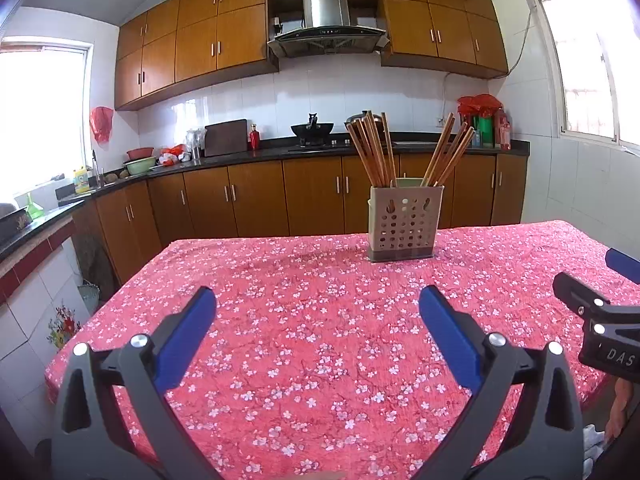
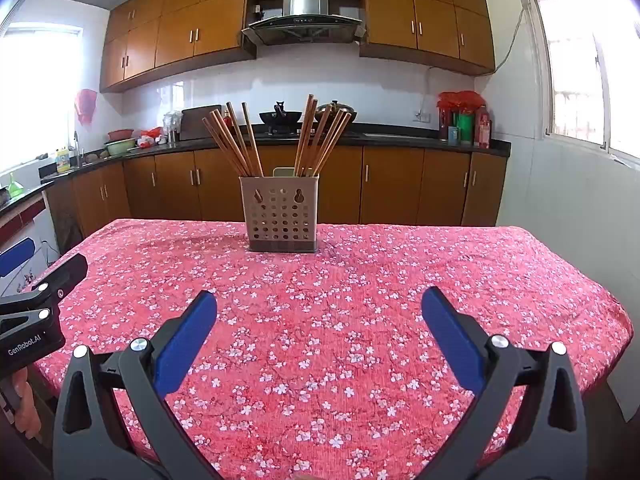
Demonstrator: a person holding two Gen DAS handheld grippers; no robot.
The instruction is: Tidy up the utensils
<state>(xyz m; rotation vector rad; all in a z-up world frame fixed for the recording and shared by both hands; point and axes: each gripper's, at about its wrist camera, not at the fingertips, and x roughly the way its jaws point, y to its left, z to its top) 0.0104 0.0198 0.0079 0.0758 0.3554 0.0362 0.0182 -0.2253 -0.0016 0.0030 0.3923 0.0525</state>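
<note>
A beige perforated utensil holder [image 1: 405,226] [image 2: 279,216] stands upright near the far edge of the table. Several brown wooden chopsticks [image 1: 376,148] [image 2: 236,140] lean out of its left side, and another bunch [image 1: 450,152] [image 2: 320,136] leans out of its right side. My left gripper [image 1: 318,300] is open over the near half of the table, empty, well short of the holder. My right gripper [image 2: 320,302] is also open and empty, about the same distance from it. Each gripper shows at the edge of the other's view.
The table wears a red cloth with white flowers [image 1: 312,344] [image 2: 328,336]. Behind it runs a dark kitchen counter [image 1: 240,154] with a wok [image 1: 312,128], bowls and bottles, under wooden cabinets. Windows sit left and right. A person's hand [image 2: 24,404] holds the left gripper.
</note>
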